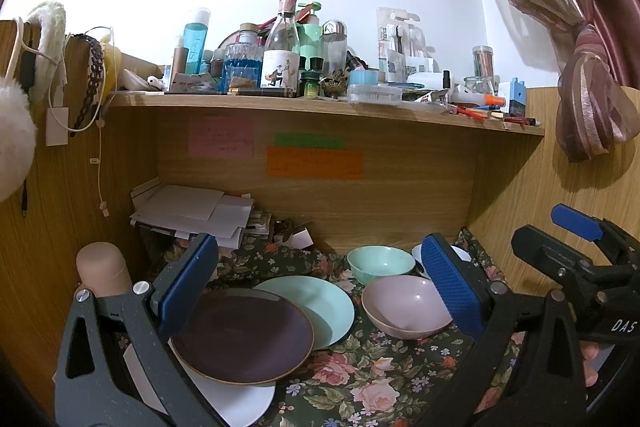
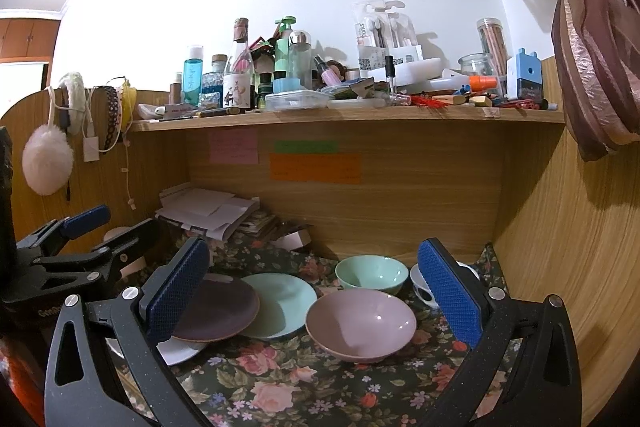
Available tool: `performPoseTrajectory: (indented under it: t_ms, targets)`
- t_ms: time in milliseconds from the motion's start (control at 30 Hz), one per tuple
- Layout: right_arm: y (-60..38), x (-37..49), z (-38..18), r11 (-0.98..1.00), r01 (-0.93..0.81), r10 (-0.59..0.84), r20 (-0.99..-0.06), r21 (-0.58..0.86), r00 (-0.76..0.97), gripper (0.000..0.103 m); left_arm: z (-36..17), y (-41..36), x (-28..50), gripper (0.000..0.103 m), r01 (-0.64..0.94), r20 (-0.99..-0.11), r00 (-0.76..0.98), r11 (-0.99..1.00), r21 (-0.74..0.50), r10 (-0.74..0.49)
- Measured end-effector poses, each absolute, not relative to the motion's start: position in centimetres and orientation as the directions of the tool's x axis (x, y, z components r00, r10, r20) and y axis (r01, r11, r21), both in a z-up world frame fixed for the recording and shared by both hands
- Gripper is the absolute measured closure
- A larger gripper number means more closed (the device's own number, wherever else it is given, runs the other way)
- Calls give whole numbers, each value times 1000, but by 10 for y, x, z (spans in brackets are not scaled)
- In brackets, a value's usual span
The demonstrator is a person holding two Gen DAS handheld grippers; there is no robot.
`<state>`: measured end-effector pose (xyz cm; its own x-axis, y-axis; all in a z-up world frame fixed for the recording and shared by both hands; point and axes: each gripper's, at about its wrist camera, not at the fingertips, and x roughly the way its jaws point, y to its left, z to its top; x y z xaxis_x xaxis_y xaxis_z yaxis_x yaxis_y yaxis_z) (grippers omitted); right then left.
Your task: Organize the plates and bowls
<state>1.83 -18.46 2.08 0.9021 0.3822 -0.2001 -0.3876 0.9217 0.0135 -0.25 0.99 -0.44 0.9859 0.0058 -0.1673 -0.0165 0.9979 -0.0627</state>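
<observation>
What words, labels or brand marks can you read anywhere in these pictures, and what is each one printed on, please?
"DAS": white letters on the right claw's black body, left wrist view.
"hdis"-like word on the blue bottle: uncertain.
Sticky notes, pink, green and orange: writing too blurred.
White bottle label: cartoon only, text unreadable.

The right tool [image 2: 316, 303] hangs above the flowered tabletop [image 2: 320, 395] with its blue pads spread wide and nothing between them; the left tool [image 2: 100, 231] shows at the left edge, also gaping. Below lie a pink bowl [image 2: 360, 323], a green bowl [image 2: 370, 275] behind it, and a white bowl [image 2: 424, 287] partly hidden by the right pad. To the left, a dark plate [image 2: 216, 311] overlaps a green plate [image 2: 284, 303] and a white plate [image 2: 180, 349].
</observation>
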Motion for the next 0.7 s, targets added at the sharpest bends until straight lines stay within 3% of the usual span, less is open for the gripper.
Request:
performPoseTrajectory:
  t_ms: [700]
  targets:
    - [-188, 14, 22, 924, -382, 379, -184, 17, 907, 0, -5, 6, -1, 0, -14, -172, 985, 999, -52, 5]
